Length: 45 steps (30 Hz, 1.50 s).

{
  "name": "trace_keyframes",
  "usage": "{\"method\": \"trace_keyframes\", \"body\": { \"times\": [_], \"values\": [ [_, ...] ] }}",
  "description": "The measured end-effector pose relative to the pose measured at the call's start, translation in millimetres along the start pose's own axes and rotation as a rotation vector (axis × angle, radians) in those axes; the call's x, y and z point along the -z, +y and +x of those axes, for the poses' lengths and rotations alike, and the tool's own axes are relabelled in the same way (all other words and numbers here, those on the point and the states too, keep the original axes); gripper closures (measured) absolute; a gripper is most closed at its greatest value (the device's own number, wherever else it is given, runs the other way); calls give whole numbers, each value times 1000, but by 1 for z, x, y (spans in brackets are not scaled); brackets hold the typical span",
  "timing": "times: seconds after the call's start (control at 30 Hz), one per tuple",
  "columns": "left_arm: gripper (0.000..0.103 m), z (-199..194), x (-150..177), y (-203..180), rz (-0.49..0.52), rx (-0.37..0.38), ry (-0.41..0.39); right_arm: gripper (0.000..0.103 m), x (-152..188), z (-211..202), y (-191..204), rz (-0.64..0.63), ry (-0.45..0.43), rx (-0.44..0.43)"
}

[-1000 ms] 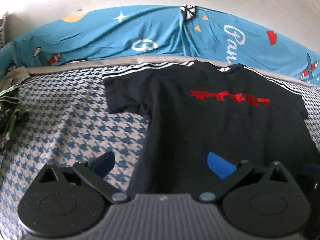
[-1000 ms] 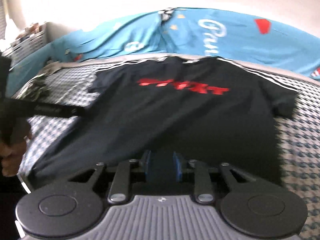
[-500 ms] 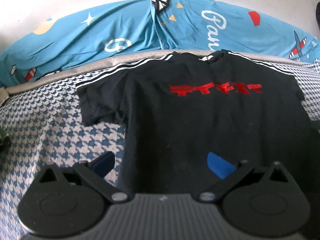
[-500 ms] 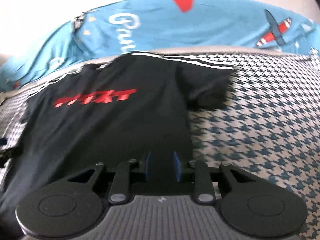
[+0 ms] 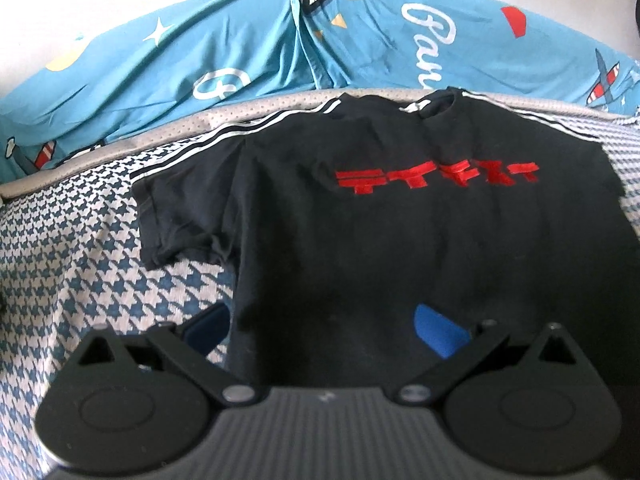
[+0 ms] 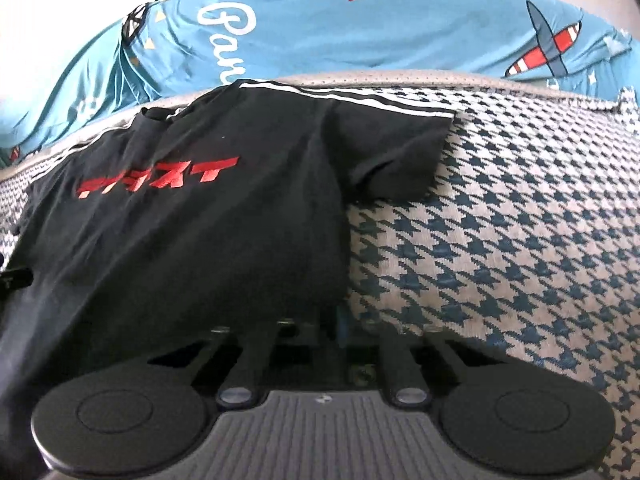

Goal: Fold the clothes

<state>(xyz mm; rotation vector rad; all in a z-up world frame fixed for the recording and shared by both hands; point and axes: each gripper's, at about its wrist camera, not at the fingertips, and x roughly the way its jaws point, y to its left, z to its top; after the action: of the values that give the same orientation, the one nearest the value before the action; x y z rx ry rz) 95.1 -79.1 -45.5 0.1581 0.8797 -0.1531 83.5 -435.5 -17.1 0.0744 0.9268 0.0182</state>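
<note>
The left gripper (image 5: 322, 322) hangs with jaws spread wide over the hem of the black T-shirt (image 5: 400, 232), spread flat ahead on the houndstooth bedcover (image 5: 80, 248), while the right gripper (image 6: 332, 332) is clenched on the shirt's lower right edge.

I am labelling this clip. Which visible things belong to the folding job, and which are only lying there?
Job:
black T-shirt
left gripper
right gripper

Lying about:
houndstooth bed cover
blue printed sheet
</note>
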Motion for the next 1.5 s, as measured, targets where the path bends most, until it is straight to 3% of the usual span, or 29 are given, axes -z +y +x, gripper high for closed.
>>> {"method": "trace_keyframes", "body": {
  "times": [0.2,0.43,0.67,1.0,1.13,1.5],
  "values": [
    [0,12,3,4,6,-69,19,100,2,-7,-7,36,0,47],
    [0,20,6,16,-45,-91,43,101,3,-6,-3,20,9,83],
    [0,19,3,27,-94,-172,47,97,0,-12,-23,148,-1,58],
    [0,1,11,2,-50,-41,3,92,1,-19,-21,159,17,1],
    [0,-7,16,-3,-34,-27,-9,85,12,-34,-19,164,12,-5],
    [0,-29,30,-15,12,-2,-49,81,62,-65,-10,246,56,41]
  ]
}}
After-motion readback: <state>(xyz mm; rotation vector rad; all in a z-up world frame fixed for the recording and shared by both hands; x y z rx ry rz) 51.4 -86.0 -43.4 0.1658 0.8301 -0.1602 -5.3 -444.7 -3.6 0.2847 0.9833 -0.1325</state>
